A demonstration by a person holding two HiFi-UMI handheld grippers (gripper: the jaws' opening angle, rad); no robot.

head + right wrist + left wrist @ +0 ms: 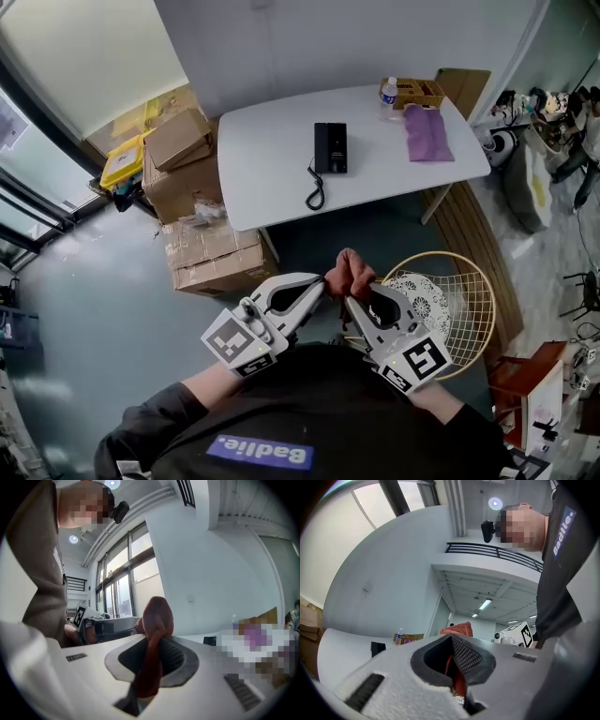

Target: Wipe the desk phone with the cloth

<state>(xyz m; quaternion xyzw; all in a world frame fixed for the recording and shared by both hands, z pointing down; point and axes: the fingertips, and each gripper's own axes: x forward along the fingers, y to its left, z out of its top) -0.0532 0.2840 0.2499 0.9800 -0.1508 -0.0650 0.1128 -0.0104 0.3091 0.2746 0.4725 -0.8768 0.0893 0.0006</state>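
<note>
Over the "Badlie" shirt, left tool and right tool both clench the red cloth

1 phone, 2 cloths, 1 btl

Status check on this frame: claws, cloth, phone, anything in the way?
Left claw and right claw both shut on red cloth, close to body. Desk phone untouched on white table ahead. Wicker chair near the path.

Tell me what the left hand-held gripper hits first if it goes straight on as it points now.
Its jaws clamp the red cloth. Beyond that, the left hand-held gripper would likely meet the right hand-held gripper, whose tips hold the same cloth; depth is hard to judge.
</note>
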